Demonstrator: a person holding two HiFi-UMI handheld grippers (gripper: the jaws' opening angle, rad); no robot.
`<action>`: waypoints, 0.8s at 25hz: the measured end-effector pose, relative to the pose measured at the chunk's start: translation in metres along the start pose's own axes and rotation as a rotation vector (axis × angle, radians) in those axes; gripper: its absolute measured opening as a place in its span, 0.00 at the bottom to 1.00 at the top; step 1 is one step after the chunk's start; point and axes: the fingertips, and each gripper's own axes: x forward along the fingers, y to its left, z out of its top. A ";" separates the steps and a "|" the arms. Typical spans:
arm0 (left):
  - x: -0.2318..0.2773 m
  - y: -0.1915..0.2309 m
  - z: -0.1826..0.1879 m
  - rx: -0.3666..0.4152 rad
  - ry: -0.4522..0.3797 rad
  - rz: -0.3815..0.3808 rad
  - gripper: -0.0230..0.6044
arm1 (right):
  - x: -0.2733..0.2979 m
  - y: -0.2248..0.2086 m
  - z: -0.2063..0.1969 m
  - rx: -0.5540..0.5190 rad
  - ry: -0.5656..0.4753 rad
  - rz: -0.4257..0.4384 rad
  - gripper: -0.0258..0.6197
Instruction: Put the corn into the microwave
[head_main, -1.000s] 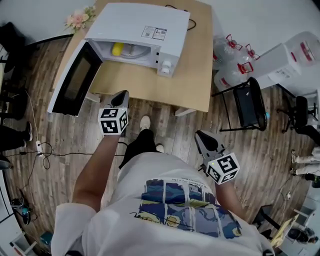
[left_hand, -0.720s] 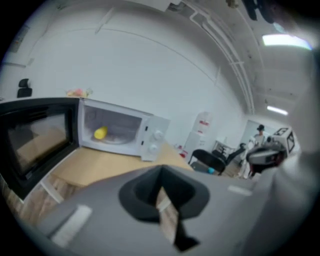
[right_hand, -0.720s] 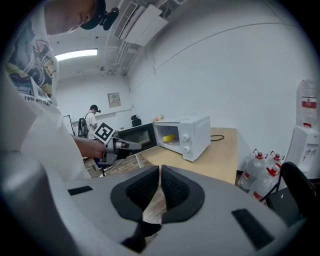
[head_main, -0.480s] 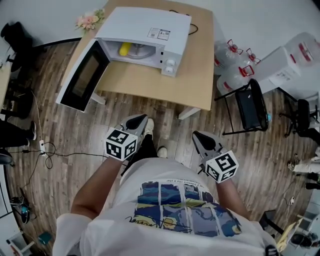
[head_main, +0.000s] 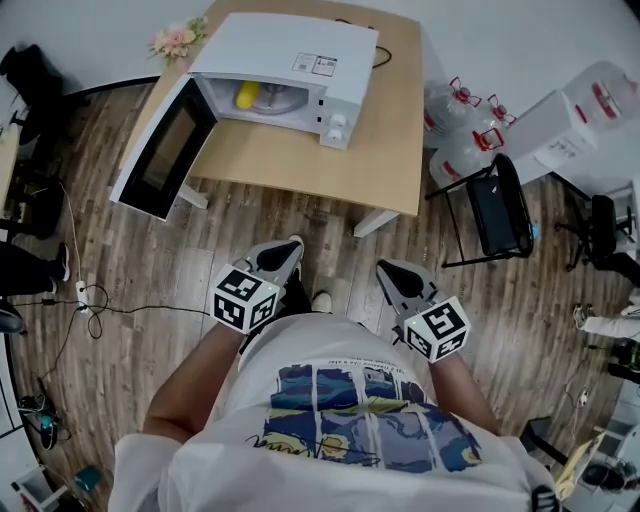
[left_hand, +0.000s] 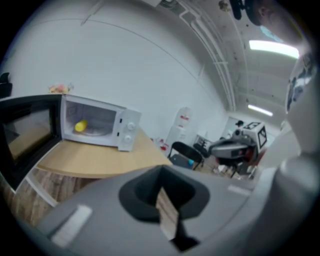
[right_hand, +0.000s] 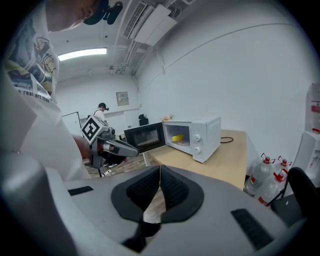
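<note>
Corn (head_main: 247, 95) lies inside the microwave (head_main: 285, 50), in the left part of the open cavity as the head view shows it. Neither gripper touches it. The microwave stands on the wooden table (head_main: 385, 170) at about 11 o'clock from me. Its door (head_main: 160, 150) is swung fully open toward 10 o'clock and overhangs the table edge above the plank floor (head_main: 130, 260).

Left gripper (head_main: 283, 250): jaws closed together, pads meeting, nothing between them in its own view. I hold it low in front of my body, well apart from the table, nose pointing toward 1 o'clock.

Right gripper (head_main: 388, 270): jaws likewise pressed together and empty, the ribbed pads meeting along one line. It points toward 11 o'clock, so the two noses angle toward each other with my shoes (head_main: 305, 270) between them on the floor.

Water bottles (head_main: 460, 130) stand at 2 o'clock beside the table's right edge, with a black chair (head_main: 495, 210) just below them. Pink flowers (head_main: 175, 40) sit on the far left corner of the table, beside the microwave.
</note>
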 end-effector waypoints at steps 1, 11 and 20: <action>0.001 -0.001 0.000 0.001 0.002 -0.002 0.05 | 0.000 0.000 0.000 0.000 0.001 0.000 0.06; 0.006 -0.002 -0.001 0.002 0.018 0.020 0.05 | -0.001 -0.002 -0.004 -0.005 -0.007 0.014 0.06; 0.016 -0.015 -0.011 0.013 0.077 -0.003 0.05 | -0.009 -0.003 -0.017 0.029 -0.012 0.005 0.06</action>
